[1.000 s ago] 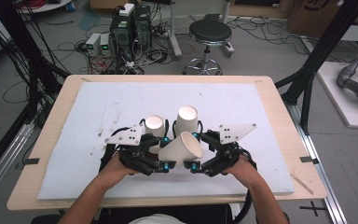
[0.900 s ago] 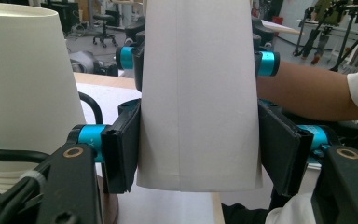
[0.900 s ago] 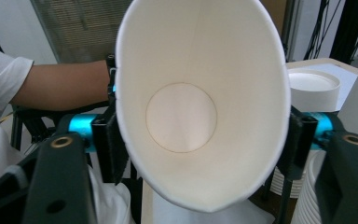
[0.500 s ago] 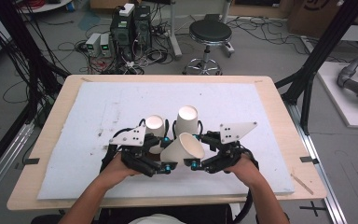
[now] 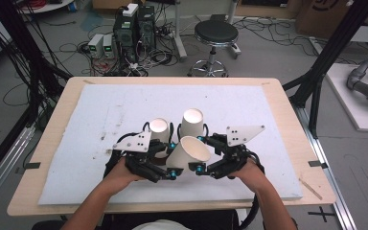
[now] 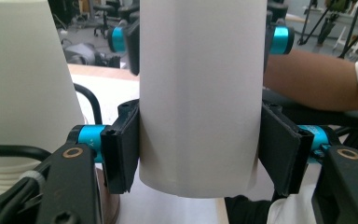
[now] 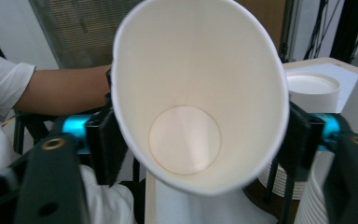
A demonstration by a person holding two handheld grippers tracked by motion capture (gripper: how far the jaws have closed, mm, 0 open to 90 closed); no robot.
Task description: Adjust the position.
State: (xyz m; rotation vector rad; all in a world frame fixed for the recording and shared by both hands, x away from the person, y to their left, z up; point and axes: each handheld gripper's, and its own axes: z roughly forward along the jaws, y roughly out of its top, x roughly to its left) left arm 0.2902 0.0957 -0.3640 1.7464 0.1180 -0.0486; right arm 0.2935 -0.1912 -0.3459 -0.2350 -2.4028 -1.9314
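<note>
A white paper cup is held tilted above the white mat, its mouth toward the person's right. My left gripper is shut on its narrow lower part. In the left gripper view both black jaws press the cup's wall. My right gripper is shut on the cup near its mouth. The right gripper view looks straight into the open cup, whose rim is squeezed oval between the jaws.
Two more white cups stand on the white mat just behind the grippers. They look like stacks, with ribbed rims at the base. The wooden table edge lies close to the hands.
My left gripper has edged slightly to the right. The held cup and the right gripper have barely moved.
</note>
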